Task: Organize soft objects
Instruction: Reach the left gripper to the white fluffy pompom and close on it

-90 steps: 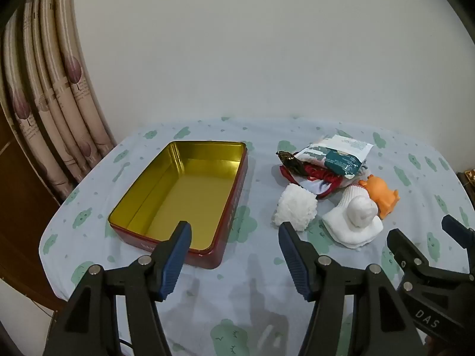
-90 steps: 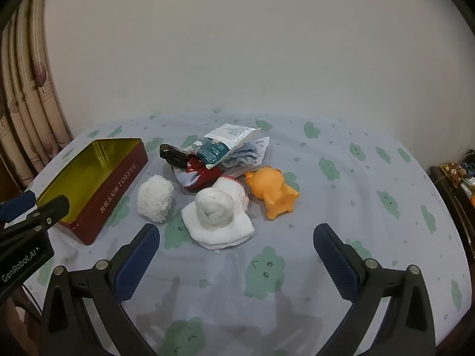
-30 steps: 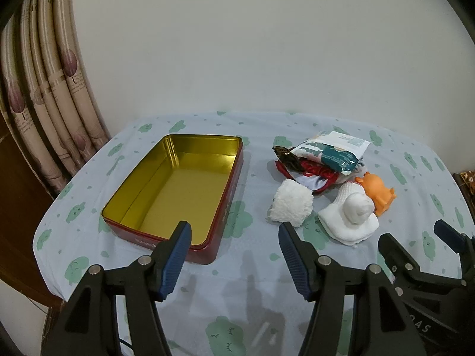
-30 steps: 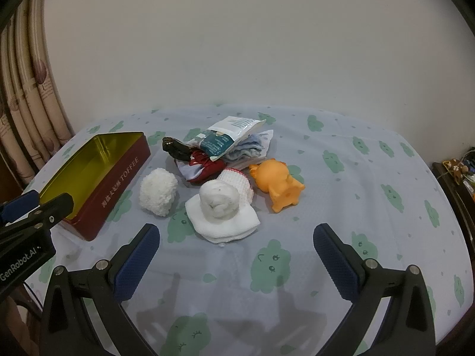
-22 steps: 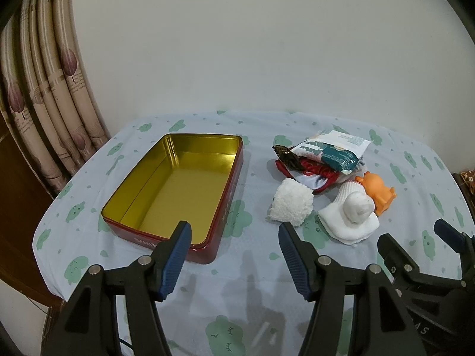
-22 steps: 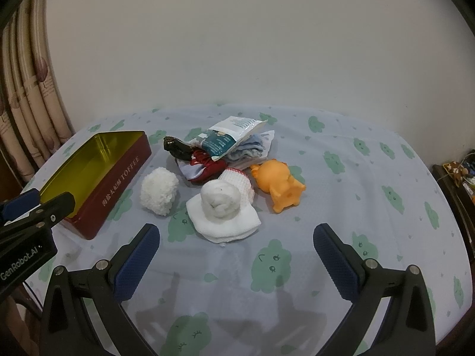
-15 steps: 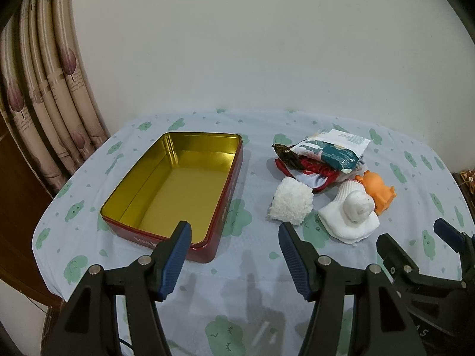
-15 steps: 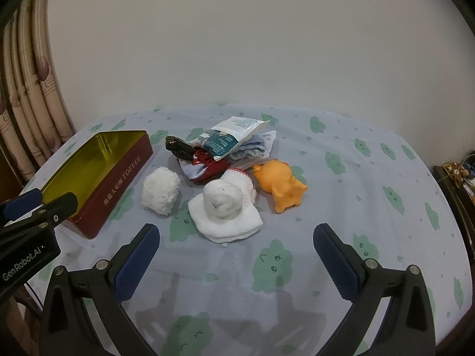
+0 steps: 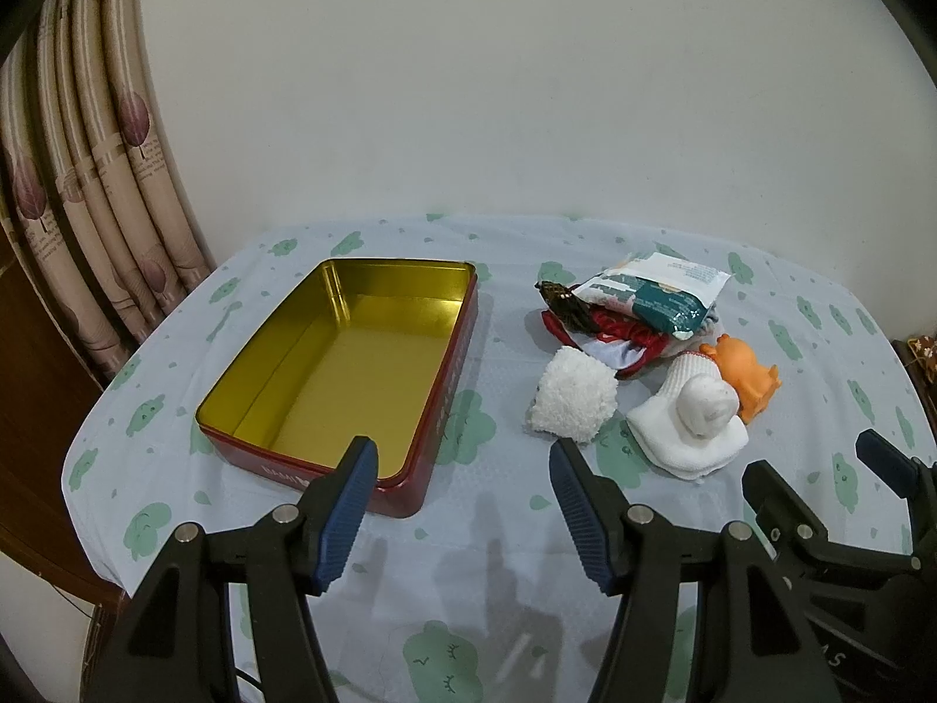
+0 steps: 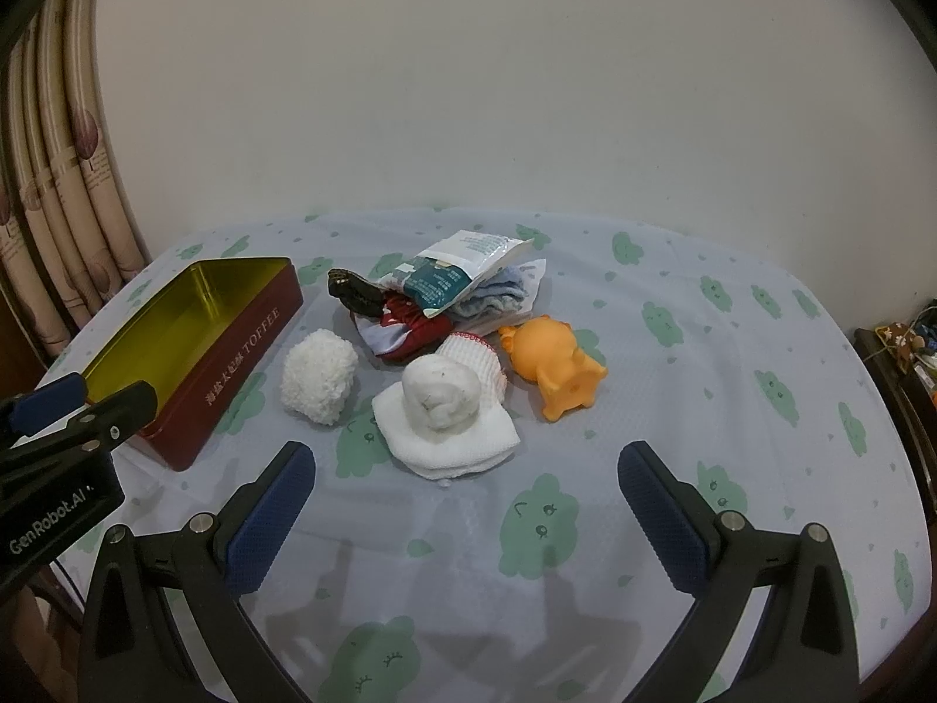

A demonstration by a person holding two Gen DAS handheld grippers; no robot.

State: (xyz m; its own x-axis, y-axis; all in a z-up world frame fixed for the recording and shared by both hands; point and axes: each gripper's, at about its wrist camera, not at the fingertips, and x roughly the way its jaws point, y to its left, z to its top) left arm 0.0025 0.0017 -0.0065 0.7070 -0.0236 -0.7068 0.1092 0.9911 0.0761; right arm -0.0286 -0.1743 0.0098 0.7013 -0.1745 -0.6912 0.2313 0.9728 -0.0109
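Note:
A red tin with a gold inside stands open and empty on the left of the table. To its right lie a fluffy white ball, a rolled white sock on folded white cloth, an orange rubber toy, and a heap of red and blue cloth under a white and teal packet. My left gripper hangs open near the tin's front corner. My right gripper is open in front of the white sock, holding nothing.
The table wears a pale blue cloth printed with green shapes. Beige curtains hang at the left and a plain wall stands behind. A dark piece of furniture with small items sits past the table's right edge.

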